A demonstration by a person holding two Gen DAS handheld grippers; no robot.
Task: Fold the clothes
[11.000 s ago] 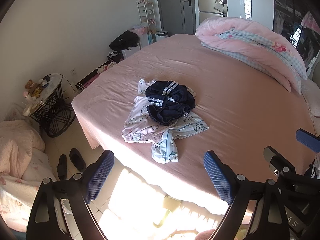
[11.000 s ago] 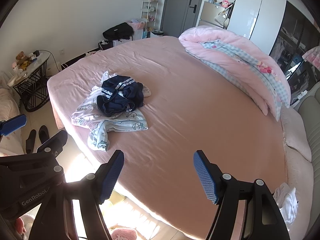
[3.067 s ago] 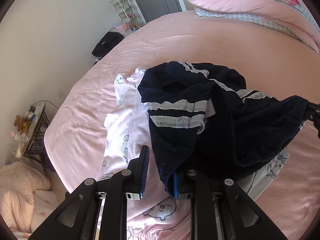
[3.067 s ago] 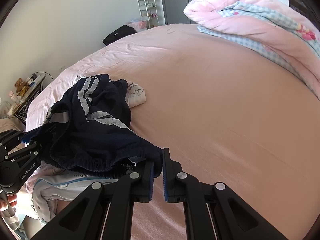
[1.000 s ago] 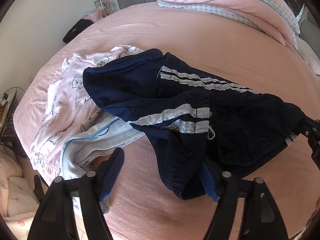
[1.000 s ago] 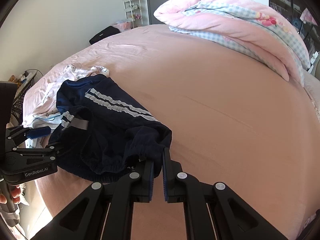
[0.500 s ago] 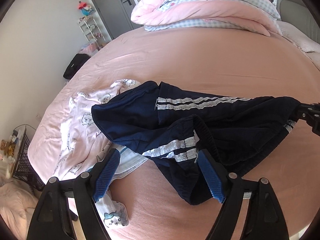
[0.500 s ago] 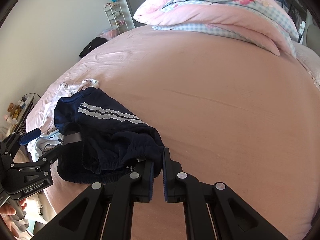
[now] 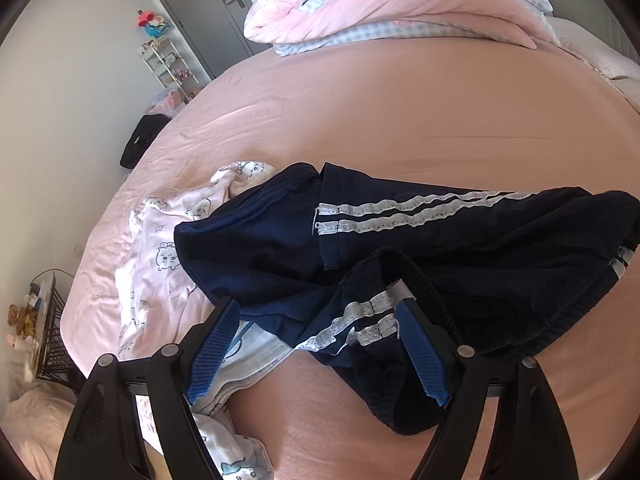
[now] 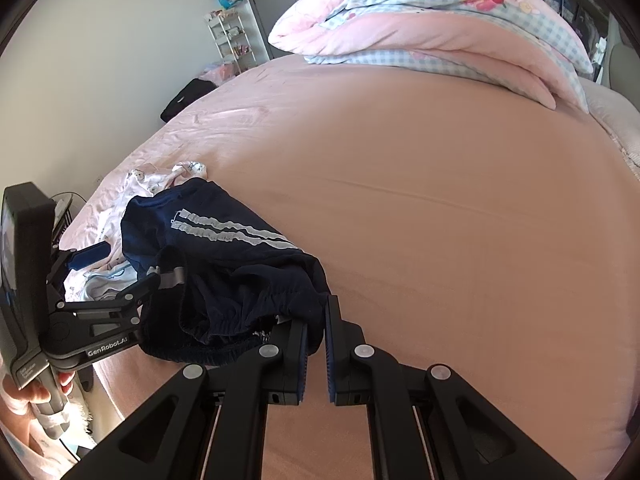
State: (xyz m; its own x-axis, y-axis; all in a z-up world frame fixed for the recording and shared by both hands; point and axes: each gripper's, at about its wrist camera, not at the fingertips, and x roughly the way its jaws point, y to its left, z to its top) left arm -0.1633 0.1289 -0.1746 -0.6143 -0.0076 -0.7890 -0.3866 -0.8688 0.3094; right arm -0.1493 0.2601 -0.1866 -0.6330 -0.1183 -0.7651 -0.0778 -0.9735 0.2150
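Navy shorts with white side stripes [image 9: 440,248] lie spread across the pink bed, also in the right wrist view [image 10: 224,272]. My right gripper [image 10: 316,344] is shut on the waistband edge of the shorts. My left gripper [image 9: 320,348] is open, its blue pads straddling the crumpled near part of the shorts without pinching it; it appears from the side in the right wrist view [image 10: 120,280]. A white cartoon-print garment [image 9: 160,248] lies under the shorts at the left.
The pink bed sheet [image 10: 460,220] stretches wide to the right. A folded pink and checked duvet [image 10: 440,28] lies at the far end. A black wire side table [image 9: 44,328], a dark bag [image 9: 142,140] and a shelf stand beside the bed.
My left gripper has let go of the shorts and opened. The shorts have been pulled right and laid out flatter, off the white garment. My right gripper stays shut on them.
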